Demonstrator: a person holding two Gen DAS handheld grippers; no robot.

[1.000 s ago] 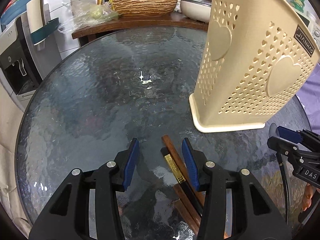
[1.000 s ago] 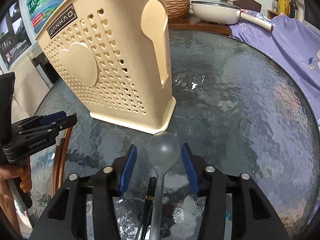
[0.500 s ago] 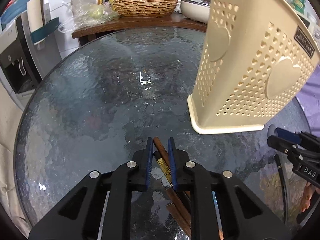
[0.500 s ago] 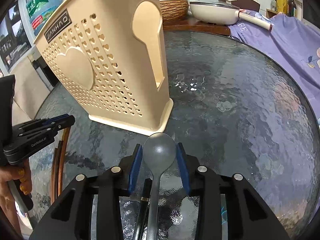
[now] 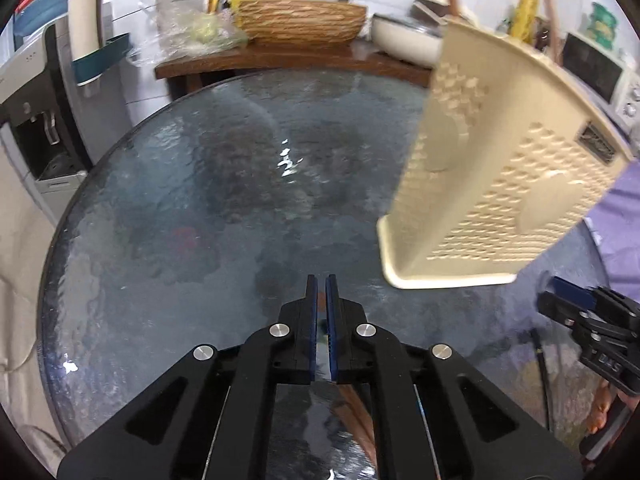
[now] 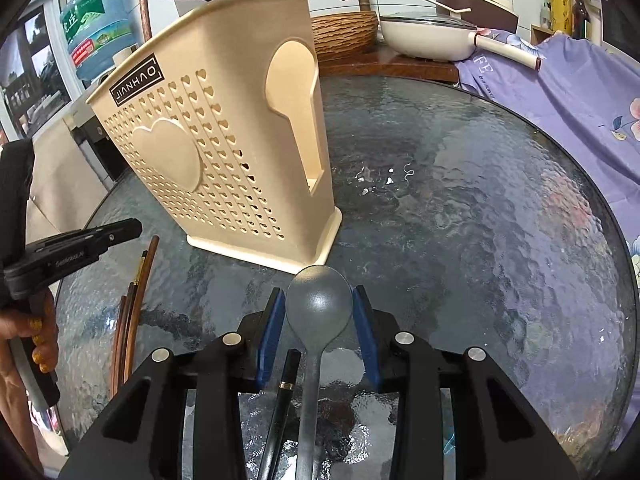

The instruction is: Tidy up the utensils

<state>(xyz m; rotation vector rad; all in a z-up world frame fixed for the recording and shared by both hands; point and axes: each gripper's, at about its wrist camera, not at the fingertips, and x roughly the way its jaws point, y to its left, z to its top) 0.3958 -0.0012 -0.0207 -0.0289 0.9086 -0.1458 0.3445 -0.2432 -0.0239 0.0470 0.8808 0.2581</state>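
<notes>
A cream perforated utensil holder [image 6: 224, 160] stands upright on the round glass table [image 6: 460, 220]; it also shows in the left wrist view [image 5: 500, 184]. My right gripper [image 6: 319, 316] is shut on the bowl of a grey spoon [image 6: 318, 312], low over the table just before the holder's base. A black chopstick [image 6: 282, 396] lies beside the spoon's handle. My left gripper [image 5: 321, 300] is shut, raised above the table; whether it holds a chopstick is hidden. Brown chopsticks [image 6: 134, 308] lie on the table under it, seen also in the left wrist view [image 5: 352, 408].
A wooden counter behind the table carries a woven basket [image 5: 300, 24] and a white pan [image 6: 436, 36]. A purple cloth [image 6: 580, 92] hangs at the table's right side. A water dispenser [image 5: 36, 128] stands to the left.
My left gripper closed over the chopsticks and rose from the table. My right gripper closed on the spoon's bowl and lifted slightly.
</notes>
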